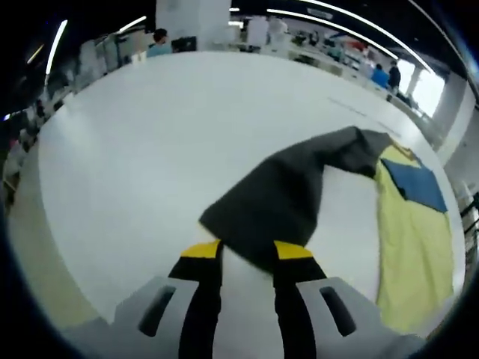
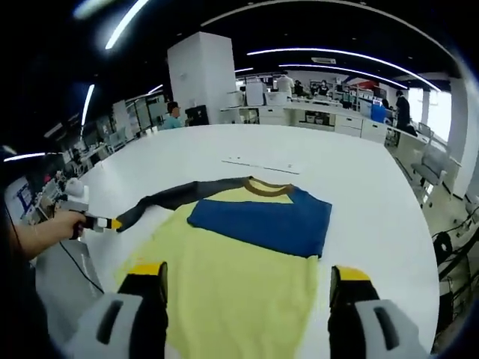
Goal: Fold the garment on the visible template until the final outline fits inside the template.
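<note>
Garment (image 2: 247,254) lies flat on white table: yellow body, blue chest panel, brown collar. One dark grey sleeve (image 1: 284,198) stretched out sideways, cuff lifted. Template outline not discernible.

**Shirt spread flat, one sleeve pulled out to the side**

The right gripper (image 2: 247,280) stands with its jaws wide apart, yellow-tipped, nothing between them, above the near hem of the garment (image 2: 239,262). The garment lies flat on the white surface (image 2: 359,187): a pale yellow body, a blue band across the chest, a brown collar at the far end. Its dark grey sleeve (image 2: 176,198) stretches out sideways to the left gripper (image 2: 105,223), which pinches the cuff, held in a person's hand (image 2: 56,228). Desks and people fill the room beyond.
</note>
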Tool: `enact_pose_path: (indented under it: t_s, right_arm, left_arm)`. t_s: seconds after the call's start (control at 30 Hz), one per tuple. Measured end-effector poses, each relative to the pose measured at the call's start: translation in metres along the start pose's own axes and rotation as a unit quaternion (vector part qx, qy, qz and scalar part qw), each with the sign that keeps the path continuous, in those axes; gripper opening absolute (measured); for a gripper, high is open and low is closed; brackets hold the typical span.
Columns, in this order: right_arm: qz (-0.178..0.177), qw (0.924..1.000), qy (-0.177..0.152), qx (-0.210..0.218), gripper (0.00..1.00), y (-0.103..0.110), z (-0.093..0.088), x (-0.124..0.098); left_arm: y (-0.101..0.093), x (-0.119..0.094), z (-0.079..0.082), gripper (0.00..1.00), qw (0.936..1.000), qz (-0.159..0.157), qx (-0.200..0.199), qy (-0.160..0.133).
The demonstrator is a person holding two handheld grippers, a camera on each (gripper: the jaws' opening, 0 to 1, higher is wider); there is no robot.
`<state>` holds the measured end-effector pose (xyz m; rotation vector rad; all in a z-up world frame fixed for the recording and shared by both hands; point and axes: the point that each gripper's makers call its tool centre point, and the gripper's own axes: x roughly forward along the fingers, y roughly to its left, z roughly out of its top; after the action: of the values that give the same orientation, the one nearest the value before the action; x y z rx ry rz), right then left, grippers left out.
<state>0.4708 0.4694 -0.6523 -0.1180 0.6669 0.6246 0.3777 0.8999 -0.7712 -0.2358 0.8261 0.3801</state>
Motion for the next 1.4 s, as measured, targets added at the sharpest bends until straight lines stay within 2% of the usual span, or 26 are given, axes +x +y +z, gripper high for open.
enact_pose_path:
  t_s: [0.13, 0.2, 0.3, 0.43, 0.6, 0.67, 0.77, 0.83, 0.87, 0.9, 0.93, 0.97, 1.03, 1.2, 1.4]
  right_arm:
    - [-0.003, 0.9998, 0.003, -0.017, 0.89, 0.002, 0.003, 0.0]
    - [-0.006, 0.9997, 0.004, -0.023, 0.89, 0.002, 0.004, 0.001]
    - [-0.011, 0.9995, 0.007, -0.027, 0.89, 0.001, 0.003, 0.003]
    - [-0.014, 0.9994, 0.009, -0.032, 0.89, 0.001, 0.002, 0.002]
    - [-0.022, 0.9994, 0.01, -0.025, 0.87, -0.003, 0.001, 0.001]
    - [-0.022, 0.9994, 0.008, -0.025, 0.87, -0.003, 0.002, 0.0]
    - [-0.021, 0.9995, 0.007, -0.022, 0.87, -0.004, 0.001, 0.0]
    - [-0.021, 0.9995, 0.01, -0.022, 0.87, -0.004, -0.001, 0.0]
    - [-0.021, 0.9995, 0.011, -0.022, 0.87, -0.004, -0.001, 0.001]
    - [-0.02, 0.9995, 0.013, -0.023, 0.87, -0.004, -0.002, 0.001]
    - [-0.019, 0.9994, 0.015, -0.023, 0.87, -0.003, -0.003, 0.001]
    - [-0.019, 0.9994, 0.016, -0.023, 0.86, -0.003, -0.003, 0.002]
    - [-0.018, 0.9995, 0.018, -0.022, 0.86, -0.002, -0.004, 0.003]
    - [-0.02, 0.9995, 0.014, -0.018, 0.88, -0.003, -0.001, 0.003]
    - [-0.021, 0.9995, 0.014, -0.019, 0.9, -0.005, -0.001, 0.002]
  left_arm:
    - [-0.001, -0.001, 0.002, 0.23, 0.9997, 0.009, -0.021, -0.002]
    - [0.0, 0.0, 0.003, 0.17, 0.9993, 0.026, -0.027, -0.004]
    - [0.001, 0.002, 0.008, 0.12, 0.9975, 0.046, -0.046, -0.026]
    - [-0.007, 0.004, 0.011, 0.0, 0.9977, 0.034, -0.046, -0.037]
    - [-0.007, 0.0, 0.012, 0.0, 0.999, 0.038, -0.015, -0.018]
    - [-0.001, -0.001, 0.016, 0.0, 0.9989, 0.04, -0.007, -0.024]
    - [0.012, -0.002, 0.028, 0.0, 0.9973, 0.051, 0.027, -0.044]
    - [0.019, -0.002, 0.043, 0.0, 0.9956, 0.046, 0.048, -0.066]
    - [0.025, -0.001, 0.05, 0.0, 0.9942, 0.053, 0.053, -0.076]
    - [0.031, 0.0, 0.058, 0.0, 0.9931, 0.048, 0.072, -0.079]
    - [0.034, 0.003, 0.065, 0.0, 0.9932, 0.042, 0.068, -0.085]
    - [0.042, 0.005, 0.077, 0.0, 0.991, 0.043, 0.075, -0.102]
    - [0.05, 0.006, 0.093, 0.0, 0.9851, 0.052, 0.117, -0.114]
    - [0.058, 0.016, 0.114, 0.0, 0.9819, 0.05, 0.133, -0.125]
    - [0.062, 0.028, 0.128, 0.0, 0.9803, 0.044, 0.139, -0.133]
